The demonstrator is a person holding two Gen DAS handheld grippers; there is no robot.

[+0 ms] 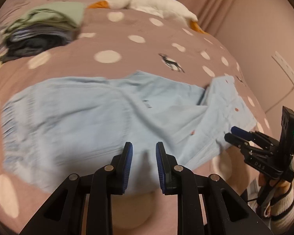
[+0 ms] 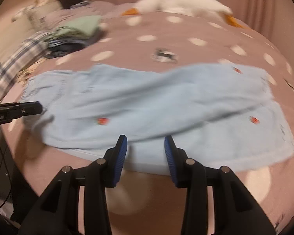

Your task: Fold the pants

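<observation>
"DAS" stands on the right claw.

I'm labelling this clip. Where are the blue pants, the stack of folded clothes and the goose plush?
blue pants (image 2: pixel 147 105), right wrist view, middle of the fabric
stack of folded clothes (image 1: pixel 47 29), left wrist view, front of the pile
goose plush (image 1: pixel 156 4), left wrist view, white body

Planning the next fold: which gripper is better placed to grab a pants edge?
Left, marginally: the left gripper hangs open right over the near hem of the pants; the right gripper is open too.
</observation>
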